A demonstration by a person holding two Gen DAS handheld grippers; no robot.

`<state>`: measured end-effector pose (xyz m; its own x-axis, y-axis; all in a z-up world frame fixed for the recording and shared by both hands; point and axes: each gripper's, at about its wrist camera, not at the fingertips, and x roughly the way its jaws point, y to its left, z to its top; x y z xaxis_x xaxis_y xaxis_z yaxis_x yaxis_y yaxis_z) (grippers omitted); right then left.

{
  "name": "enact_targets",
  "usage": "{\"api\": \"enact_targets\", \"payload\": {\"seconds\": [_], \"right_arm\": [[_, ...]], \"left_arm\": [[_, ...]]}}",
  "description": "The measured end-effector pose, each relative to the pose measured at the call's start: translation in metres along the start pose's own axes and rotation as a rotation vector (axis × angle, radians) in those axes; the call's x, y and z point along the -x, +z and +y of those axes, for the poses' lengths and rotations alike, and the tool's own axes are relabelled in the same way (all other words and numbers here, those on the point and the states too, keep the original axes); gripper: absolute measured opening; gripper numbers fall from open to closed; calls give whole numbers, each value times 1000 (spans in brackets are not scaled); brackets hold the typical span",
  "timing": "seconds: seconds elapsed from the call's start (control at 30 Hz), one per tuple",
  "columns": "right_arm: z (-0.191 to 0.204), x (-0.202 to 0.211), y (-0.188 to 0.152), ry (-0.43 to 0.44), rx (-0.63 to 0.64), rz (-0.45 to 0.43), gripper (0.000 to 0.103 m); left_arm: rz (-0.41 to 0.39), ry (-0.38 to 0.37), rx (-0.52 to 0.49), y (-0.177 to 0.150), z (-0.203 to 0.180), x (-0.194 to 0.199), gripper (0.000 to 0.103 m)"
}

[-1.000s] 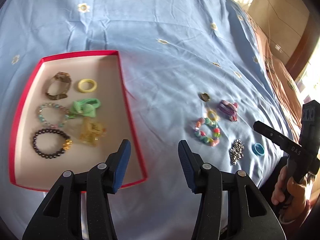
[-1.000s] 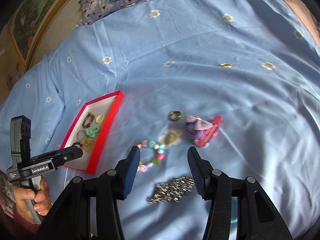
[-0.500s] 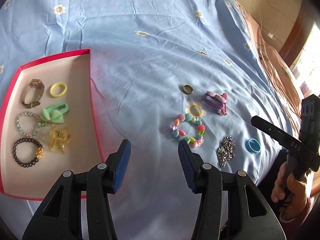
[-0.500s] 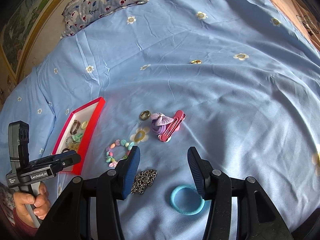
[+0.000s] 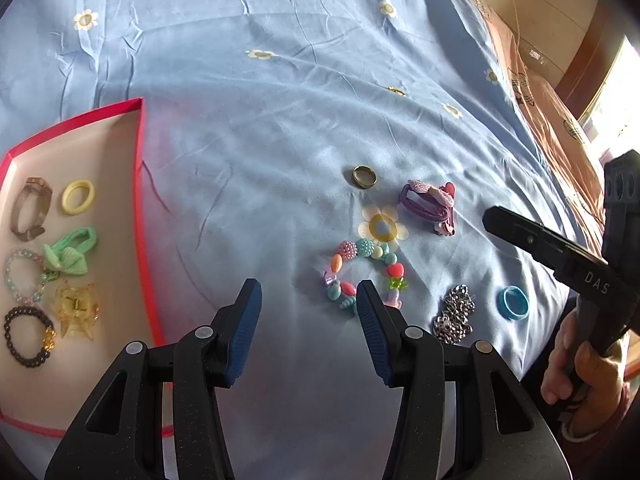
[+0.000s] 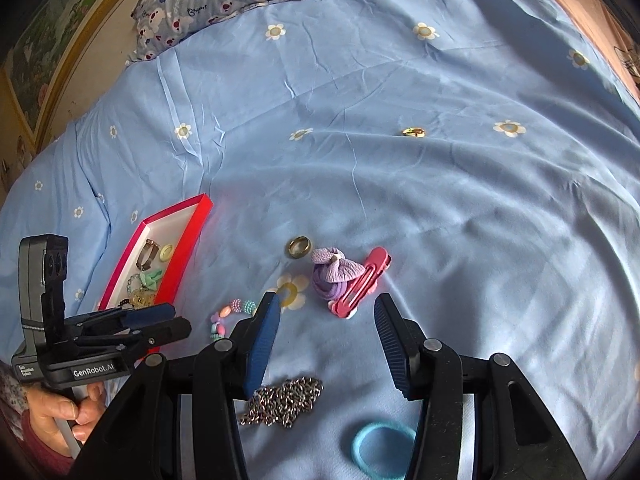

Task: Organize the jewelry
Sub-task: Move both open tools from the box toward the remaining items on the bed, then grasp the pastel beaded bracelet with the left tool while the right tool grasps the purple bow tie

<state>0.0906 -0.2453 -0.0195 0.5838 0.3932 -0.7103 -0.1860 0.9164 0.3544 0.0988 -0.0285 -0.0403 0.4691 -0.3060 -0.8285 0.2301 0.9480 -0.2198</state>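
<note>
Looking along your left gripper [image 5: 309, 304], you see both jaws apart with nothing between them; it is released and holds nothing. Just in front of its right finger lies the colourful bead bracelet [image 5: 362, 274], the finger tip covering the near edge of it. To the left of this gripper, touching nothing, is the red tray [image 5: 141, 216], where several pieces are already put: a black bead bracelet [image 5: 28, 336], a yellow claw clip [image 5: 78, 312], a green bow tie [image 5: 70, 254] and a yellow ring [image 5: 78, 197].

Your right gripper [image 6: 326, 320] is also released and empty. Nearest to it, under its left finger, lies the silver chain [image 6: 282, 400], bunched in a strip that runs across the jaws, from low left to upper right. The blue hair tie [image 6: 382, 446] is near its right finger, lower in the view. Ahead between the fingers you find the pink clip [image 6: 362, 280], with its long axis going diagonally away to the right, leaning on the purple bow tie [image 6: 334, 272]. Farther ahead is the metal ring [image 6: 299, 247].

I judge the bead bracelet belongs to the left hand, because it is slightly right of that gripper's centre and the tray is on the same side. You would need to shift a little to the right, so that one finger goes inside the loop.
</note>
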Motion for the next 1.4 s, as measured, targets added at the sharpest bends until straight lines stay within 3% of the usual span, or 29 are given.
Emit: {"api": "enact_targets", "payload": {"seconds": [0.33,0.47,0.53,0.57,0.63,0.73,1.07,1.2,1.4], "right_arm": [[13,-37,14,-30,85,55,45],[8,-54,13,-59,89,90,28],[8,-55,12,-69,99,87,22],[9,-55,12,-73,103,86,19],[7,-55,12,-71,96,88,4],[5,-54,11,-62,87,87,0],[22,-41,13,-28,112,54,1],[24,-50,18,-29,122,74,41],[26,-73,14,-63,158,136,35]], "left_arm": [[33,-22,-29,9,-5,-24,48],[56,-21,-55,8,-7,-36,47],[48,-15,-81,6,-10,-39,39],[48,-13,-92,6,-13,-40,28],[53,-37,-103,7,-14,-42,7],[45,-59,-106,7,-16,-40,6],[-19,-94,-83,5,-10,-9,6],[-40,-98,-73,5,-6,3,6],[-76,-103,-47,6,4,22,6]]}}
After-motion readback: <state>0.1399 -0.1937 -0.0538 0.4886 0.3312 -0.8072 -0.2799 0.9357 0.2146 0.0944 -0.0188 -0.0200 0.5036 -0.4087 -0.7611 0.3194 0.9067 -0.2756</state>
